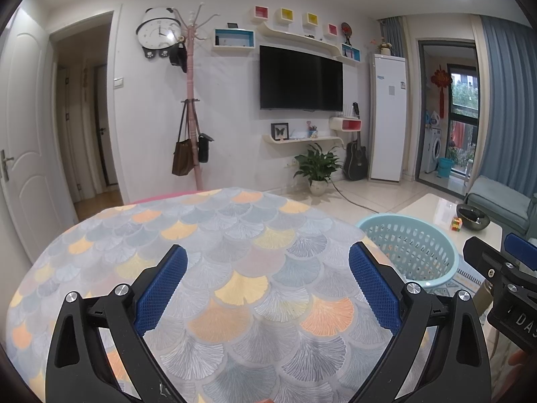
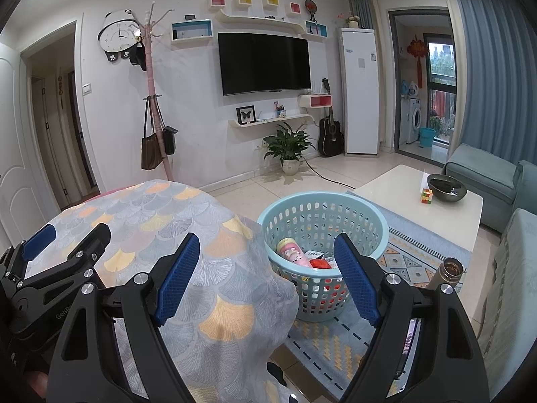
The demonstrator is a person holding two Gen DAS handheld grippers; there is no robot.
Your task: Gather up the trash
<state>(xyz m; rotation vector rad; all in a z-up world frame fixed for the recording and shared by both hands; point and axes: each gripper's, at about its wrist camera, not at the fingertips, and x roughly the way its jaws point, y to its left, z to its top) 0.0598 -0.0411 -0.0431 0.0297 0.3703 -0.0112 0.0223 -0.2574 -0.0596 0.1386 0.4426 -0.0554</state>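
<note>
Grippers both gaping wide, nothing between pads: left gripper over fan-pattern cloth on round table, right gripper aimed at table edge and light blue basket. Basket sits on rug beside table; pink bottle, red scrap already inside.

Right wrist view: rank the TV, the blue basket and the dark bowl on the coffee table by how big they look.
1. Basket, largest, though it sits nearest the camera.
2. TV.
3. Bowl, clearly smallest.
</note>
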